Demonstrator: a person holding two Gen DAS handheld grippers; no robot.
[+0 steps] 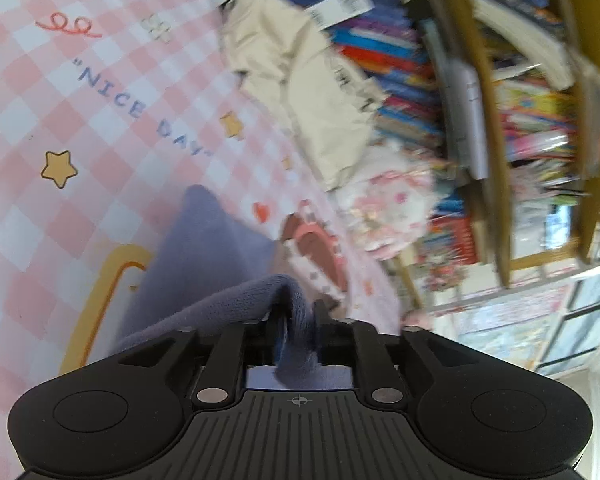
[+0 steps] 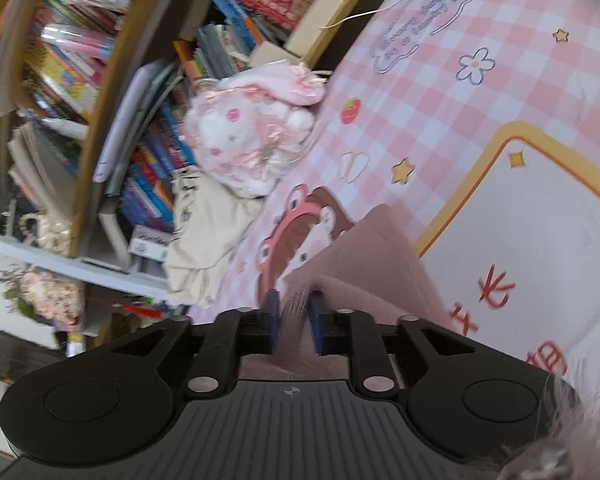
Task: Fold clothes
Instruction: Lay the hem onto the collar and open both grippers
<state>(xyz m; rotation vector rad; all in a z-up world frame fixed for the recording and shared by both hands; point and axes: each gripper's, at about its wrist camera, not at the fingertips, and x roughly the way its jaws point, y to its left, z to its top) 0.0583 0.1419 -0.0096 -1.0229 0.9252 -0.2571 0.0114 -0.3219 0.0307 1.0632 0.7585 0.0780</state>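
Big pink-and-white checked cloth (image 1: 80, 92) covers the bench, cartoon prints all over it, "NICE DAY" lettering in the left wrist view, yellow-framed white panel w/ red characters in the right wrist view; behind the bench edge a bookshelf (image 2: 100, 92) crammed w/ books, blurry in both views; cream garment (image 1: 300, 92) heaped at the far edge against the books, and just beside it a pink-white plush toy (image 2: 252, 132); now the task piece: a knit garment, bluish-grey in the left view (image 1: 204, 248), looking pinkish-beige in the right view (image 2: 376, 256), can't tell if that's lighting or a second item; it's lifted off the cloth, draped down from both tongs; left tongs (image 1: 298, 320) clenched on a bunched fold of the grey knit, fabric pushed back between the fingers toward the cam; right tongs (image 2: 294, 320) clamped on a ridge of the pinkish knit, blue pads (image 2: 271, 308) pressing it from each side; fuzzy fibres at the bottom right corner of the right view, too blurred to ID.
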